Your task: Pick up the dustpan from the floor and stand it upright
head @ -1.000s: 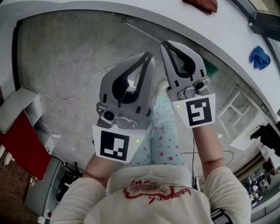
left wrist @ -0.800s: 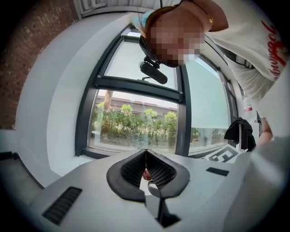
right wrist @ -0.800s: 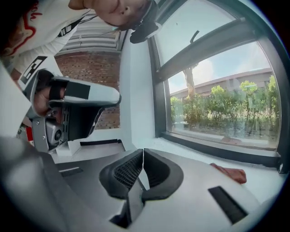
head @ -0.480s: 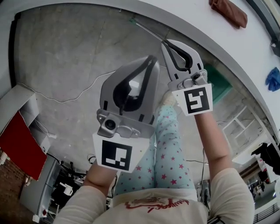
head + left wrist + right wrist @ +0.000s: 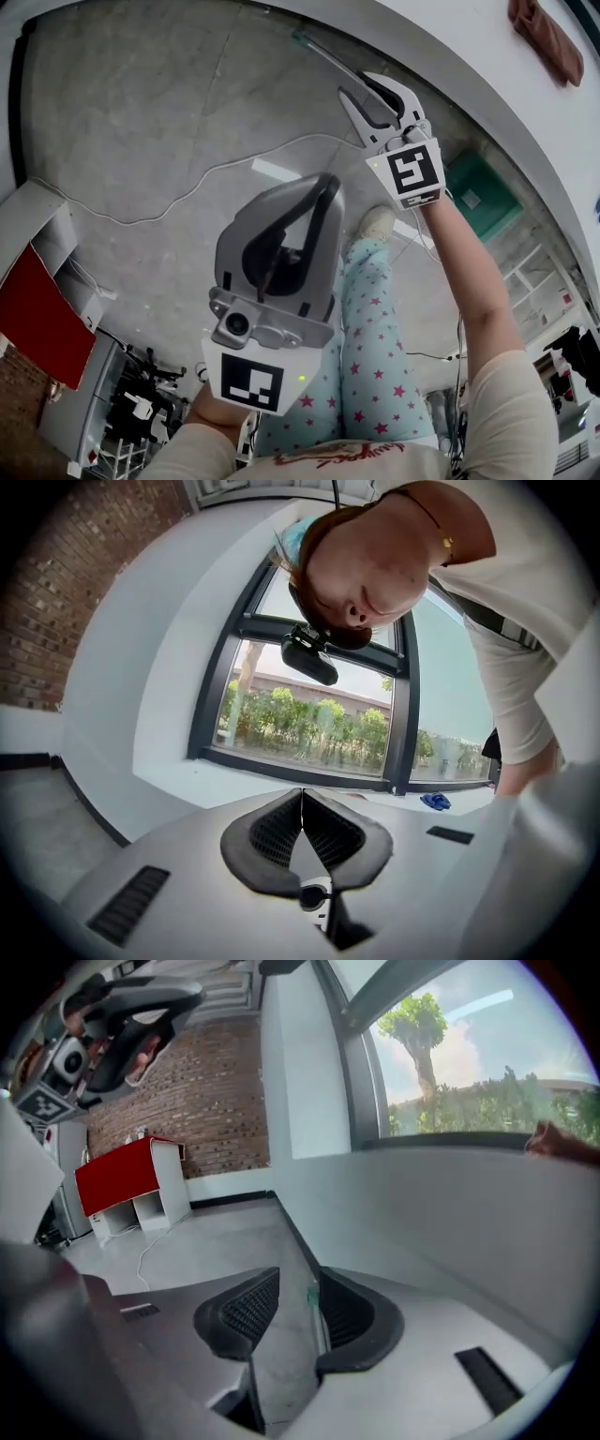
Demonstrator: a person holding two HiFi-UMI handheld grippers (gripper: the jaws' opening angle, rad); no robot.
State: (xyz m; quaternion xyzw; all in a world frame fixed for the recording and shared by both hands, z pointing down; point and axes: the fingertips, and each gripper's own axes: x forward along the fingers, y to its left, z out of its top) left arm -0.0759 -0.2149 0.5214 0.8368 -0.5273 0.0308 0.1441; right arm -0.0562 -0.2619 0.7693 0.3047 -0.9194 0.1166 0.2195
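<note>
Lowering the right tongs (image 5: 361, 86) floorward, jaws just spreading apart around the dustpan handle (image 5: 323, 56), not yet pinching it; keeping the left tongs (image 5: 323, 183) pressed together, empty; likely clamping next.

A red cabinet (image 5: 39, 321) stands at the left edge of the concrete floor (image 5: 141, 112). A white cable (image 5: 142, 1258) trails across the floor. A brown cloth (image 5: 542, 36) lies on the white sill (image 5: 450, 56).
</note>
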